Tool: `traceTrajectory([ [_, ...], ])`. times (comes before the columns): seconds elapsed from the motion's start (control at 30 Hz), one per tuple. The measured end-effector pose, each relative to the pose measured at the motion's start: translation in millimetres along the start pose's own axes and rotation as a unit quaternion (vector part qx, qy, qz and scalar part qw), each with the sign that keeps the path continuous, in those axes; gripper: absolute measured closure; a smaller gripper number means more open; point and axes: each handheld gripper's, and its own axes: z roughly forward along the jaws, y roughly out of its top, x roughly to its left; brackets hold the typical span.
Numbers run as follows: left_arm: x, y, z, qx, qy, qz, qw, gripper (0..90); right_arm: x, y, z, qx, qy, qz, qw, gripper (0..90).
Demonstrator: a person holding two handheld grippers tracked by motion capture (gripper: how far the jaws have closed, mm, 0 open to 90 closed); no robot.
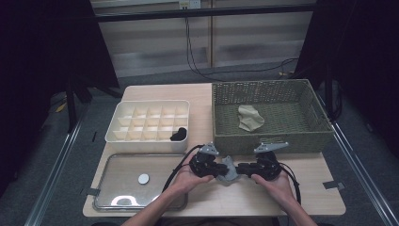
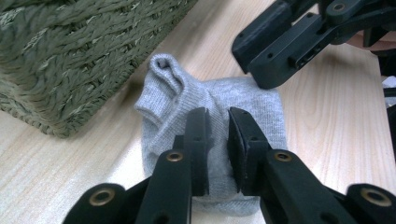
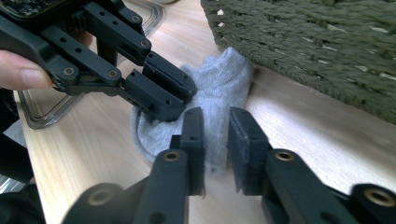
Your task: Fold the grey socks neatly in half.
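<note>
I have the left gripper (image 2: 217, 140) pinching the small grey knitted sock (image 2: 215, 102) on the desk (image 2: 327, 116), just beside the green woven basket (image 1: 273, 141). Right gripper (image 3: 215, 144) jaws stand slightly spread at its edge. Risk: thin fabric slips out if I lift unevenly.

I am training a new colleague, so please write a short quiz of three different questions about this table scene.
1. True or false: the grey sock lies inside the basket.
2. What lies in the divided box? A) a dark sock B) a spoon C) a cup
3. Fill in: the left gripper has its fingers close together over the grey ____.

Key:
1. False: it lies on the table, in front of the basket.
2. A, a dark sock in a corner compartment.
3. sock
</note>
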Motion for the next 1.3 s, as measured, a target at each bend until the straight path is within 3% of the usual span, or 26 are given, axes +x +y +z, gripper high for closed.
traceTrajectory([
  [0.17,-1.8,-1.4,0.9,-0.002,0.006,0.0,1.0,79.6,-3.5,-0.9,4.6,0.007,-0.004,0.004,1.0,69.5],
  [0.23,-2.5,-2.2,1.1,-0.005,0.008,0.0,1.0,79.8,-5.2,-3.7,7.8,0.015,-0.016,0.006,0.9997,63.9],
  [0.4,-4.3,-2.4,2.1,-0.006,0.011,0.003,0.9999,79.9,-6.6,-4.9,9.4,0.015,-0.021,0.01,0.9996,63.0],
  [0.7,-2.1,-2.7,2.1,-0.006,0.003,-0.004,1.0,80.1,-4.4,-6.3,15.5,0.025,0.001,0.022,0.9995,74.5],
  [0.9,-0.5,-2.8,2.3,-0.007,-0.002,-0.01,0.9999,80.6,-1.5,-1.9,10.6,0.01,0.008,0.024,0.9996,82.2],
  [1.0,-0.4,-2.6,2.8,-0.008,-0.002,-0.011,0.9999,80.9,0.7,1.7,6.7,-0.006,0.016,0.02,0.9996,82.9],
  [1.3,-2.2,-2.2,2.7,-0.004,0.003,-0.009,0.9999,81.0,9.3,5.9,5.5,-0.018,0.032,0.018,0.9992,83.7],
])
